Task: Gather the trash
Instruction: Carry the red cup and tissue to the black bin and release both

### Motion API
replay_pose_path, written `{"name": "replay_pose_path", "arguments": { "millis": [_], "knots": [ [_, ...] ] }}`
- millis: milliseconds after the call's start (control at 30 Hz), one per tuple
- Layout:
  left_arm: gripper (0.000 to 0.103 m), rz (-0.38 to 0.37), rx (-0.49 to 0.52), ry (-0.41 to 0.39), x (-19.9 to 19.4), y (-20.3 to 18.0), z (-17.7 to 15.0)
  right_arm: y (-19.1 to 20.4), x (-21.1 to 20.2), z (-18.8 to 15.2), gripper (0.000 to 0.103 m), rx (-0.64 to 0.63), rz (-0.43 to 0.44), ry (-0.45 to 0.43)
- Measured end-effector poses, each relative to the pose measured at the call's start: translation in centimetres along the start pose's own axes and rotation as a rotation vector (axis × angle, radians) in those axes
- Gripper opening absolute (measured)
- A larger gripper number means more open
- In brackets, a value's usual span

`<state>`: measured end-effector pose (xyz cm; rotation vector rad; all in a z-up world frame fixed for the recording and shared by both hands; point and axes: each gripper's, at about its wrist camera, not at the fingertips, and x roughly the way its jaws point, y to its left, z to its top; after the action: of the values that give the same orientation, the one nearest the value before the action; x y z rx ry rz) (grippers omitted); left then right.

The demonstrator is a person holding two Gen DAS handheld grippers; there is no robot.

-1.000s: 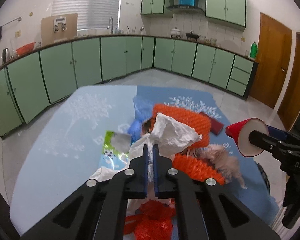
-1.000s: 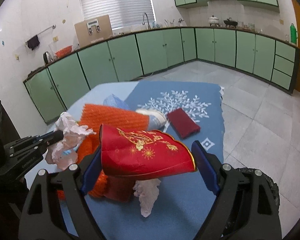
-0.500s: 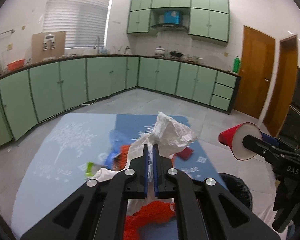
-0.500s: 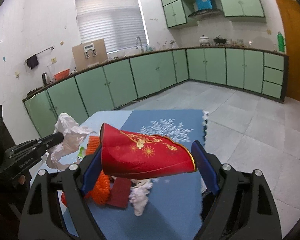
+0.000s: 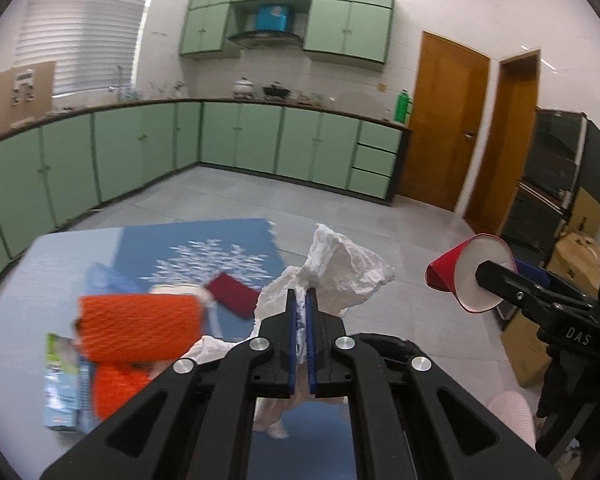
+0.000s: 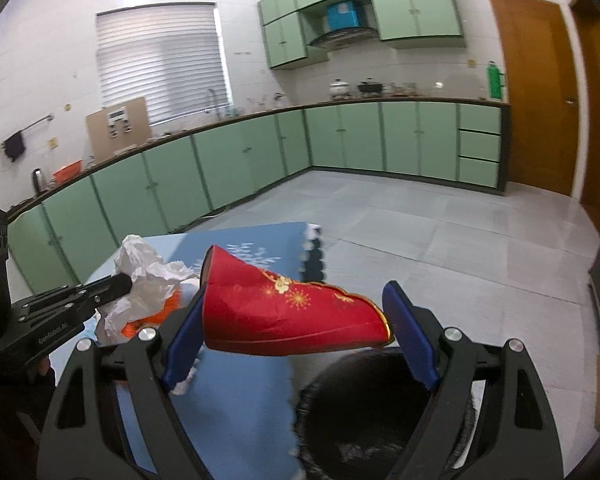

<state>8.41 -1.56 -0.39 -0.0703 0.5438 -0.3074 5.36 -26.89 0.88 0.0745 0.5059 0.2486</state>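
My left gripper point(image 5: 300, 300) is shut on a crumpled white tissue point(image 5: 340, 268), which sticks up above its blue pads. The right gripper point(image 6: 296, 320) is shut on a red paper cup point(image 6: 284, 312) with gold print, held sideways with its base on the left pad and its rim on the right pad. In the left wrist view the red cup point(image 5: 466, 276) hangs at the right, mouth toward the camera. A black trash bin point(image 6: 364, 408) lies just below the right gripper, beside the table's edge. The tissue point(image 6: 144, 280) shows at the left in the right wrist view.
On the blue tablecloth point(image 5: 220, 244) lie orange mesh rolls point(image 5: 140, 326), a dark red pad point(image 5: 232, 298), a green and blue carton point(image 5: 62, 380) and more white tissue point(image 5: 212, 350). Green cabinets line the walls. Cardboard boxes point(image 5: 576, 256) stand at the right.
Both grippers have lifted and swung right, away from the pile on the table toward its edge, each keeping its item. The black bin has come into view under the right gripper.
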Motion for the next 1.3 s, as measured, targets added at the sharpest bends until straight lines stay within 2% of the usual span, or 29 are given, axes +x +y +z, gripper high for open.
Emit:
{"name": "replay_pose_path", "arguments": {
  "millis": [267, 533, 867, 933, 967, 1000, 1100, 1300],
  "knots": [
    [0.004, -0.101, 0.035, 0.045, 4.8, -4.5, -0.1, -5.0, -0.2, -2.2, 0.081, 0.046, -0.112, 0.039],
    [0.004, -0.173, 0.079, 0.106, 8.7, -8.3, -1.2, -8.9, 1.8, -5.0, 0.081, 0.109, -0.177, 0.101],
    [0.005, -0.198, 0.107, 0.175, 11.8, -10.5, -2.3, -11.5, 3.8, -7.1, 0.082, 0.153, -0.210, 0.152],
    [0.006, -0.206, 0.103, 0.187, 12.0, -10.5, -2.5, -11.9, 4.0, -7.1, 0.086, 0.160, -0.214, 0.157],
    [0.010, -0.204, 0.099, 0.189, 12.1, -10.4, -2.4, -11.9, 4.1, -7.1, 0.086, 0.164, -0.218, 0.156],
    [0.020, -0.208, 0.095, 0.191, 12.1, -10.3, -2.4, -12.0, 4.0, -7.0, 0.087, 0.169, -0.225, 0.153],
    [0.039, -0.198, 0.086, 0.181, 11.8, -9.8, -2.3, -11.9, 3.8, -7.0, 0.089, 0.183, -0.233, 0.146],
    [0.056, -0.155, 0.078, 0.148, 9.9, -8.0, -1.6, -11.3, 3.0, -6.3, 0.096, 0.189, -0.253, 0.112]
  ]
}}
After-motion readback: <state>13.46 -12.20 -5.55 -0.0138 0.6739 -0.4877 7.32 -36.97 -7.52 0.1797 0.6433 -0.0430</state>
